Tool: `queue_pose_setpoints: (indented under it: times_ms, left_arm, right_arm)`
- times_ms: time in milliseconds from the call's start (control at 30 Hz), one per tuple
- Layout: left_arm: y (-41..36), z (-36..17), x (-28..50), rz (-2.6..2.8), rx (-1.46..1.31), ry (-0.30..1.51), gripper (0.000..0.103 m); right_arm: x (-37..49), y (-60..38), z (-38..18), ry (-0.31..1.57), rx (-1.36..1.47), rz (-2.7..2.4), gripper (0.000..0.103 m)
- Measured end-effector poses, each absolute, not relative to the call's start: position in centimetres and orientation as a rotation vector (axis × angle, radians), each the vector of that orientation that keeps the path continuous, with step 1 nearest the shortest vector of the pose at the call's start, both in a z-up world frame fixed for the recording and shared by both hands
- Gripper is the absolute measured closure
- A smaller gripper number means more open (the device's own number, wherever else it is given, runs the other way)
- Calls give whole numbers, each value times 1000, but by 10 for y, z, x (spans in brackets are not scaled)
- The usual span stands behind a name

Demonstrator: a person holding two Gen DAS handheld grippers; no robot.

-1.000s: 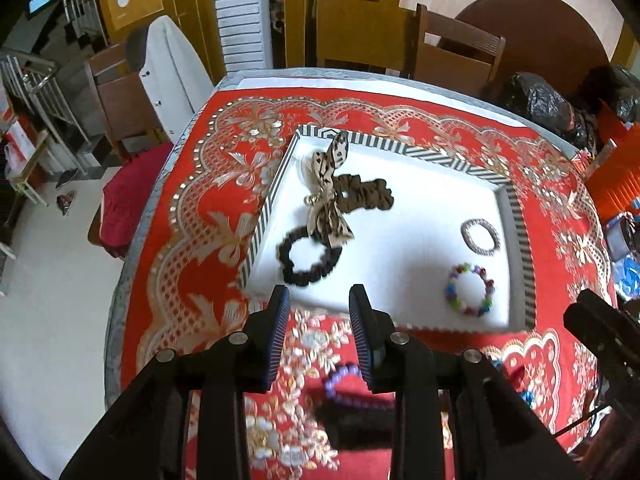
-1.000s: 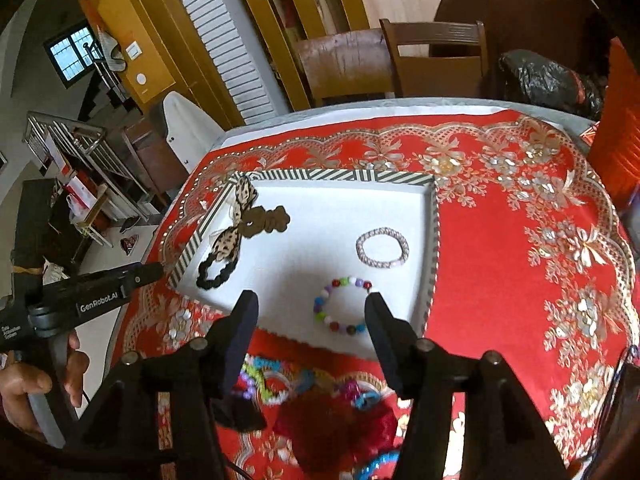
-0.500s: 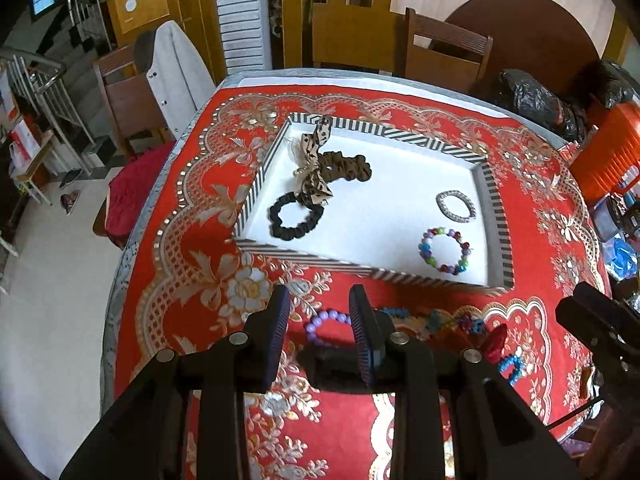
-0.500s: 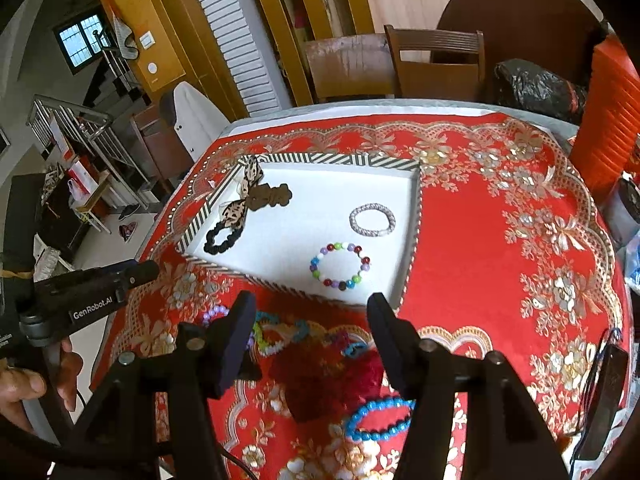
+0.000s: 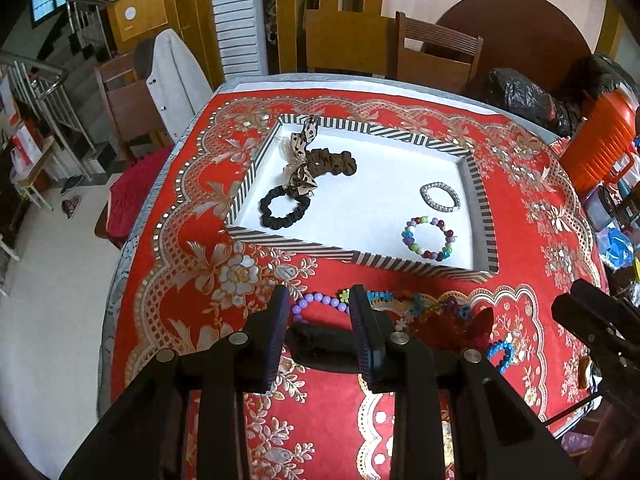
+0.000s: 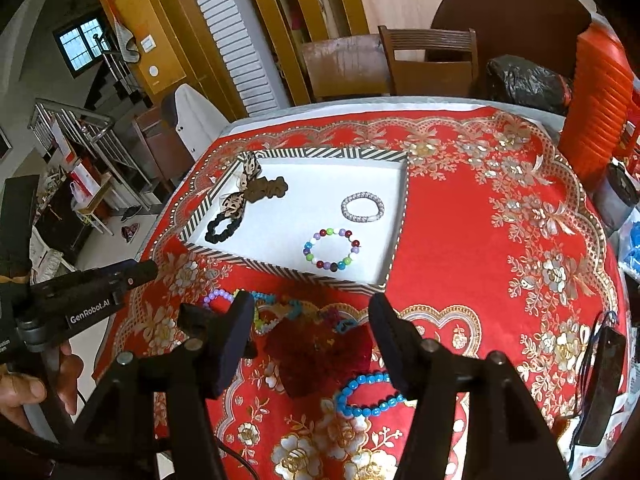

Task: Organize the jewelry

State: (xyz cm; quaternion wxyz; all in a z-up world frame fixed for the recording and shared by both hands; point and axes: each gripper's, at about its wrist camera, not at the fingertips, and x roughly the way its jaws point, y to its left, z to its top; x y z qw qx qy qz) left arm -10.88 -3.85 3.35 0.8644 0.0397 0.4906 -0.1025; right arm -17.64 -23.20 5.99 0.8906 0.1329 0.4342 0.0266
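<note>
Grippers hover over loose jewelry before the tray.
Left gripper (image 5: 318, 320) and right gripper (image 6: 310, 328) both gape, holding nothing, above a black scrunchie (image 5: 320, 348), red scrunchie (image 6: 320, 350) and blue bracelet (image 6: 366, 396); beyond, striped tray (image 5: 478, 184) holds a multicolored bracelet (image 5: 428, 238).

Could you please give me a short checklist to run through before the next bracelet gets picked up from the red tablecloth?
1. Left gripper empty, jaws apart: ok.
2. Right gripper empty, jaws apart: ok.
3. Free white floor in the striped-rim tray: ok.
4. Blue beaded bracelet lies clear of the pile: ok.
5. Purple beaded bracelet free of the black scrunchie: cannot tell.
6. Dark red scrunchie off the other bracelets: not ok, it overlaps them.
</note>
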Motion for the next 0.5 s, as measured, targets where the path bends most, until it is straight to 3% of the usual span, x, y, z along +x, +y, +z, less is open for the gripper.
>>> queue_pose_setpoints:
  times_ms: [500]
  left_arm:
    - [-37,28,-114,-206,84,1048,86]
  right_arm:
    - [-180,-229,59,904,269,63,40]
